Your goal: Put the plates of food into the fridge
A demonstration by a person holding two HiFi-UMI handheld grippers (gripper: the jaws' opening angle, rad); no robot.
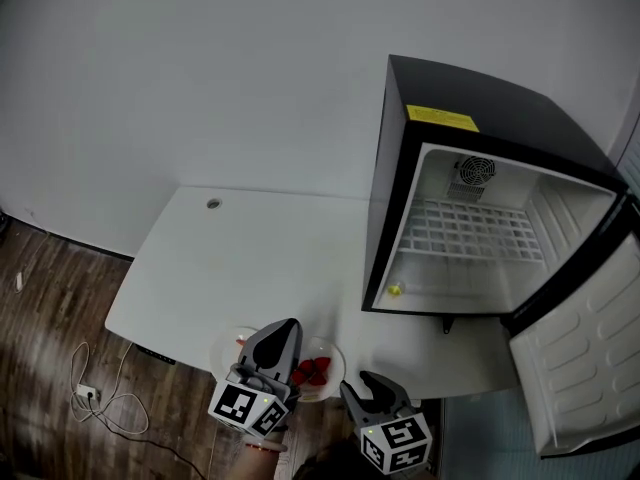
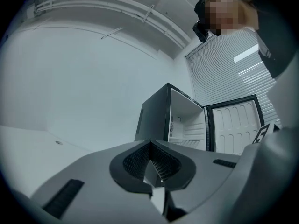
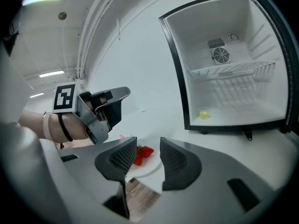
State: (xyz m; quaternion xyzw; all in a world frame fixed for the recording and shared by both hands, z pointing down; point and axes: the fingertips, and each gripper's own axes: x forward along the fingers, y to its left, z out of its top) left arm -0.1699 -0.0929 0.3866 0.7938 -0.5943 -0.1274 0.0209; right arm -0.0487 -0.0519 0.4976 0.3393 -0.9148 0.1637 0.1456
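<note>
mostly white table (image 1: 230, 258), wood floor (image 1: 50, 298)

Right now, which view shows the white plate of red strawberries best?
Right gripper view: the white plate of red strawberries sits close, seen between the right gripper's parted jaws, berries clear. Head view shows it small, its left edge behind the left gripper. Left gripper view shows none of it.

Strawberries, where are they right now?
In the head view the strawberries sit on a white plate at the table's near edge, between the left gripper and the right gripper, down-left of the open fridge.
</note>
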